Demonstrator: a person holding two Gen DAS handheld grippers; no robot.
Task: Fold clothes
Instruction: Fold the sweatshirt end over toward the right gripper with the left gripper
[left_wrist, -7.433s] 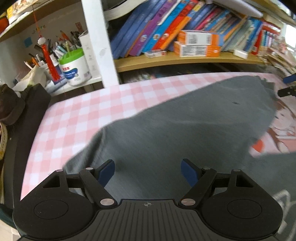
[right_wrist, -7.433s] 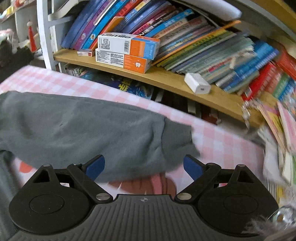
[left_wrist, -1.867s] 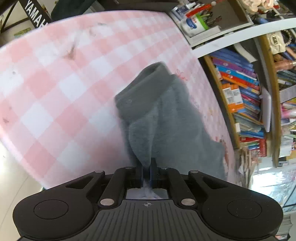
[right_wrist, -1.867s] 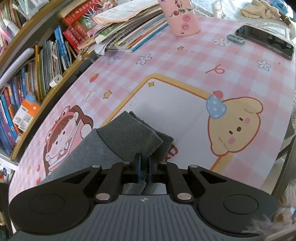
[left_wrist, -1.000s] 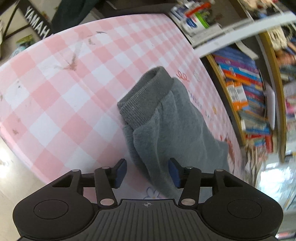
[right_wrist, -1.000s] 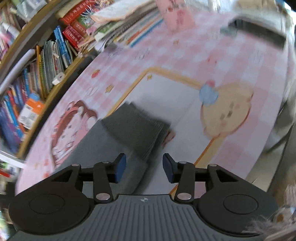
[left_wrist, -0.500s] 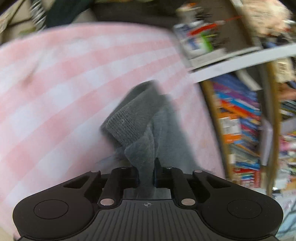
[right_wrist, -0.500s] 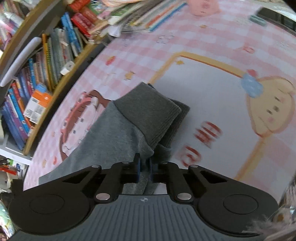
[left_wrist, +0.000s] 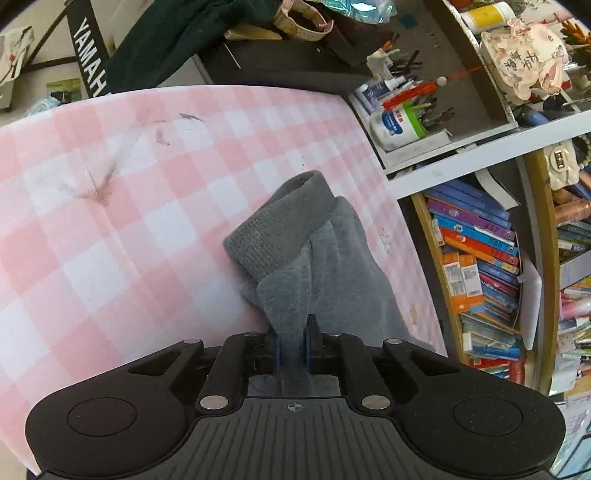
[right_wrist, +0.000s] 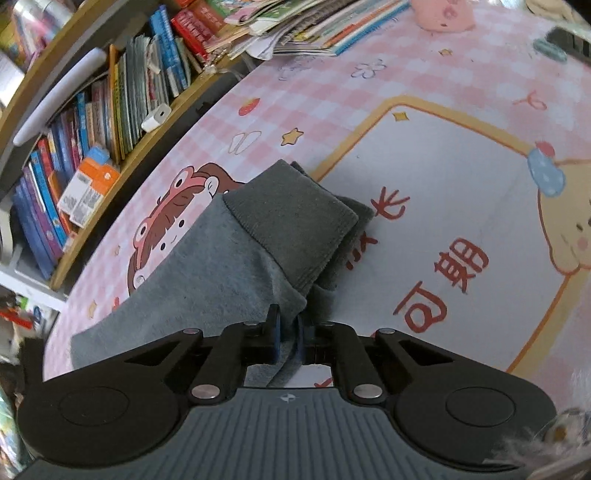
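Both claws, spread apart over the cloth a second ago, are clamped on it again.

Item: grey garment (left_wrist: 332, 266), soft fleece body with darker ribbed cuffs. It lies folded lengthwise on the bench (left_wrist: 92, 221), which wears a pink-and-white checked cover printed with cartoon figures and red characters. Left wrist view: one ribbed cuff (left_wrist: 280, 225) is humped up and turned over the fleece. Right wrist view: two ribbed cuffs (right_wrist: 295, 218) are stacked one on the other, the upper slightly offset from the lower.

Containers: bookshelf (right_wrist: 122, 147) along the bench's far edge, packed with upright and leaning books plus two orange-and-white boxes (right_wrist: 88, 188). White tub (left_wrist: 395, 122) with green lid on a shelf, just beside a cluster of pens.

Left claw (left_wrist: 291, 339): pressed together on a pinch of fleece just behind the humped cuff, the cloth rising in a ridge into it.

Right claw (right_wrist: 288, 332): pressed together on the garment's edge beside the stacked cuffs, low against the bench.
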